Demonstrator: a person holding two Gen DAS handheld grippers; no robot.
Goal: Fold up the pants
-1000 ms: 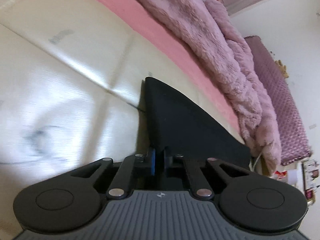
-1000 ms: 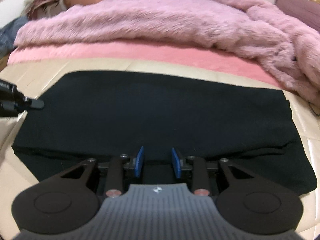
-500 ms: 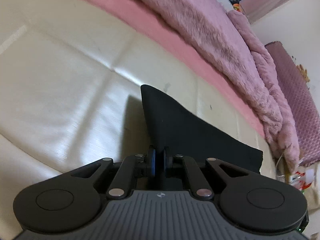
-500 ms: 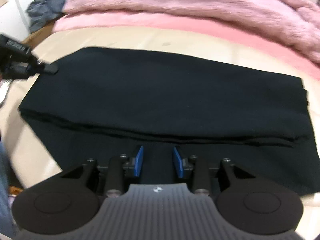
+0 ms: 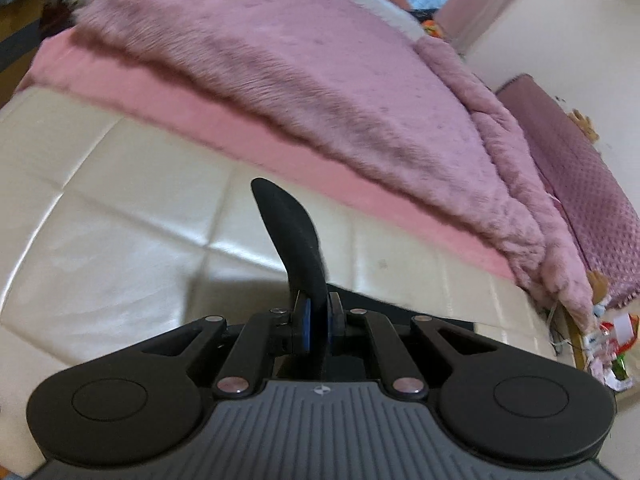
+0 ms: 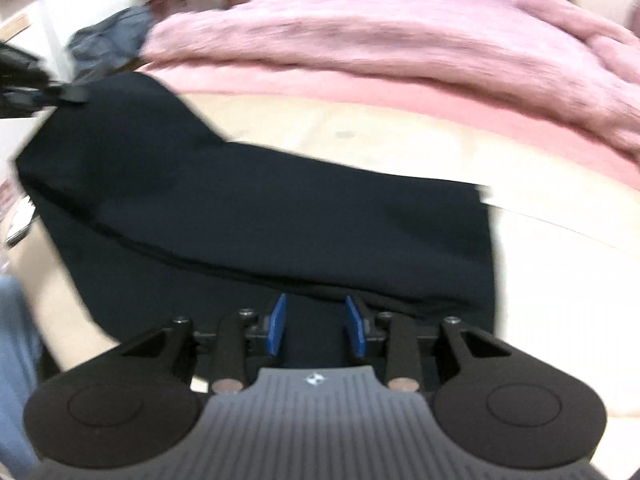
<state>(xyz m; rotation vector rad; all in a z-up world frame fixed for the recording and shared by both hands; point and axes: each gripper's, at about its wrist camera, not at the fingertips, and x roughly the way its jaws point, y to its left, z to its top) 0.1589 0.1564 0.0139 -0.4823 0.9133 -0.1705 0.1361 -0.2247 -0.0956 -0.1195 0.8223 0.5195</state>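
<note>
The black pants (image 6: 248, 216) lie folded lengthwise on the cream padded surface (image 6: 560, 280). My left gripper (image 5: 317, 326) is shut on a corner of the pants (image 5: 296, 236), and the pinched cloth stands up in front of its blue pads. In the right wrist view the left gripper (image 6: 66, 94) holds that end lifted at the far left. My right gripper (image 6: 316, 322) is open, its blue pads apart just above the near edge of the pants, holding nothing.
A fluffy pink blanket (image 5: 320, 92) over a pink sheet (image 5: 240, 136) runs along the far side of the cream surface (image 5: 100, 216). A purple quilted cushion (image 5: 580, 168) stands at the right. A grey garment (image 6: 108, 48) lies at the far left.
My left gripper has lifted its end of the pants off the surface and swung it upward. The right gripper stays open over the near edge, and its view has shifted.
</note>
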